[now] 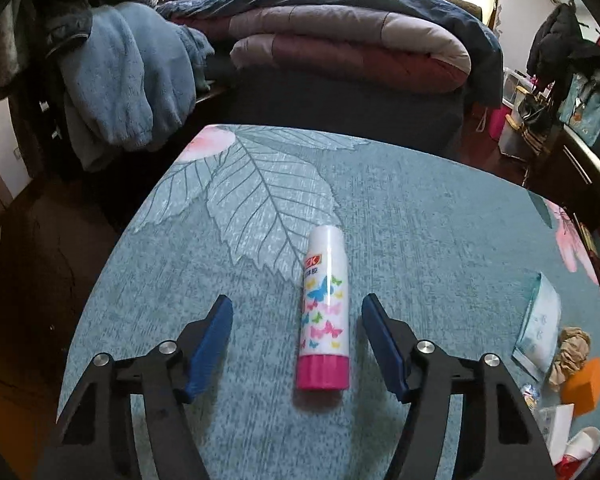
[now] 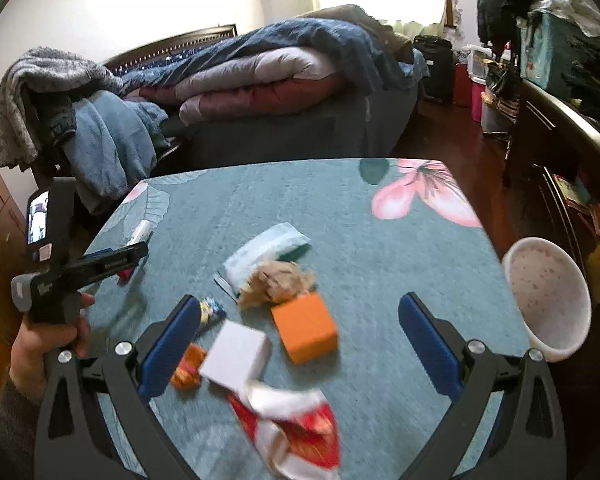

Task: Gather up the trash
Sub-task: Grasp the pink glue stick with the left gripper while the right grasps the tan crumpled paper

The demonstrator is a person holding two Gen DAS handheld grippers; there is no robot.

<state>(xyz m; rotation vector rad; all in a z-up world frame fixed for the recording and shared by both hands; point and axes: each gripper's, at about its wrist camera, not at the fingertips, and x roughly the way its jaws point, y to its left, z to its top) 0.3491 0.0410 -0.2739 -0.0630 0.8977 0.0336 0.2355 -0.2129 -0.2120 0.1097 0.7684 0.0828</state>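
your left gripper is spread around the glue stick near the table's left edge, not touching; your right gripper is spread wide over the trash pile.

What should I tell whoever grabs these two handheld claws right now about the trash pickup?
Left claw: open, straddling the white glue stick with butterflies and a pink cap, which lies flat on the teal leaf-print tablecloth; pads not touching it.
Right claw: open and empty above the trash pile.
Pile: orange box, white box, crumpled brown paper, pale blue packet, crushed red and white paper cup, small orange wrapper.
White speckled bin sits off the table's right edge; its visible part looks empty.
Done: nothing visibly binned. Left: everything.
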